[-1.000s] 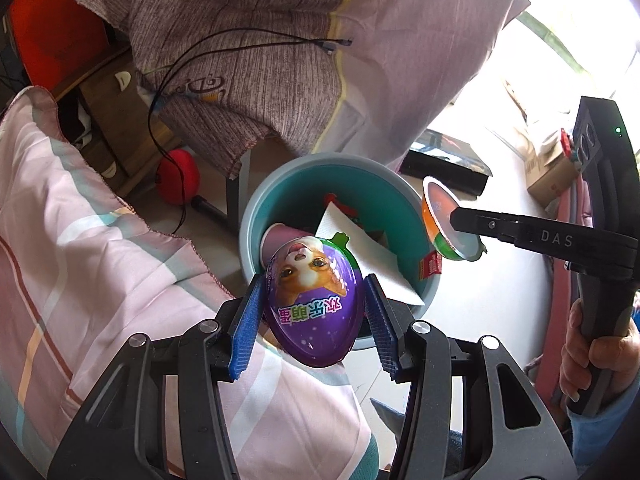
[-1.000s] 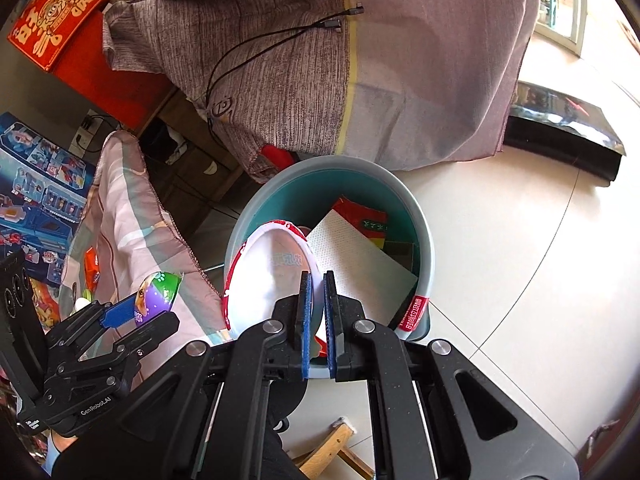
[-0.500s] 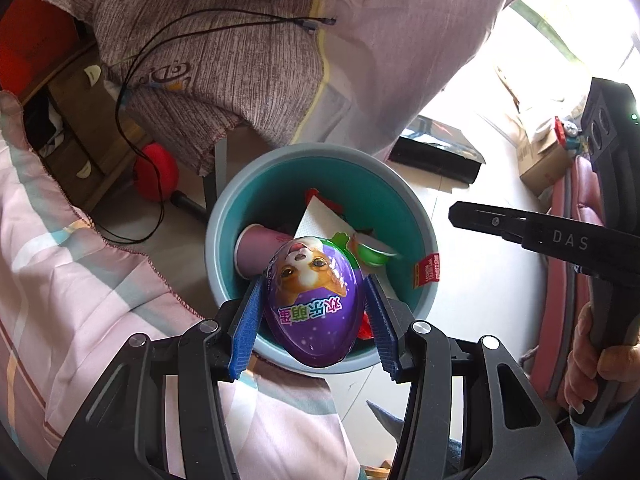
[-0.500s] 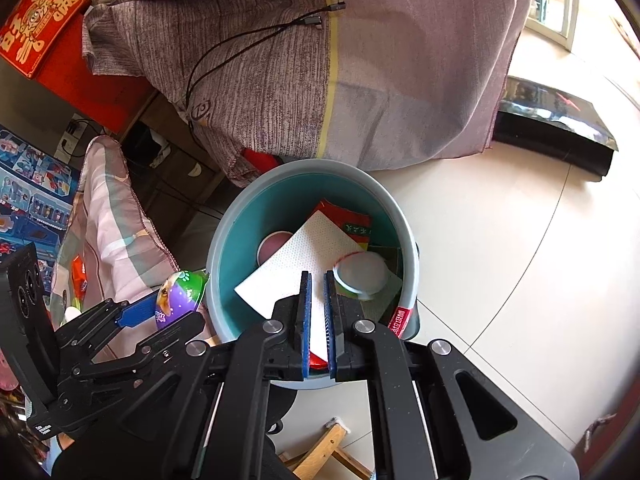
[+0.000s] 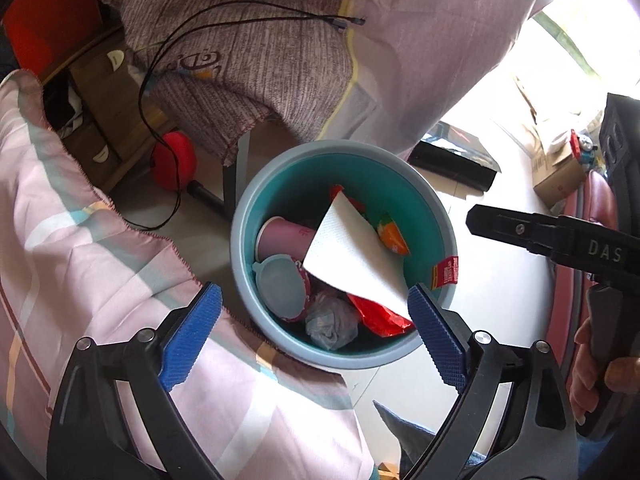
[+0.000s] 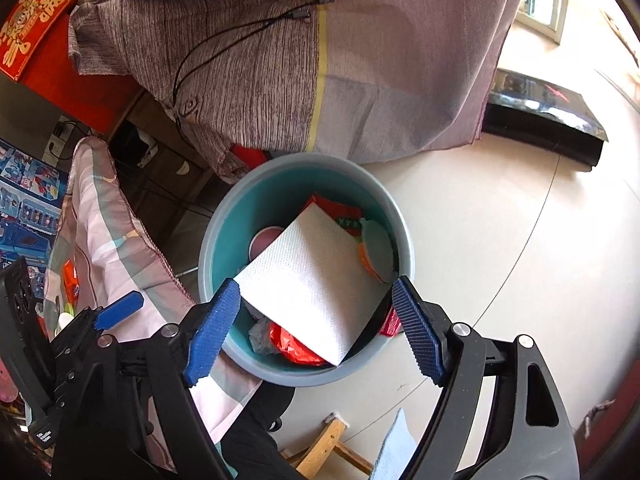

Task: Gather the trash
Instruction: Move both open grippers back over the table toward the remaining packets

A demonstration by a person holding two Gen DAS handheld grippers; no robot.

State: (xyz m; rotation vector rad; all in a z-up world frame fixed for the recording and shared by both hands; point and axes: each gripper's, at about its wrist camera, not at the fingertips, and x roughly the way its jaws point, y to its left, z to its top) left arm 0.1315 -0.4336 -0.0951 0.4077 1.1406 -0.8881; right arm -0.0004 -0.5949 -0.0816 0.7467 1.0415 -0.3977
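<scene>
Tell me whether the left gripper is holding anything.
No: the left gripper has nothing between its opening jaws, above the bin.

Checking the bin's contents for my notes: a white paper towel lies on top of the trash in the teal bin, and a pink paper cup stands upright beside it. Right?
Not quite. The pink paper cup lies on its side, its open mouth facing sideways, as the left wrist view shows. The white paper towel does lie on top of the trash in the teal bin.
</scene>
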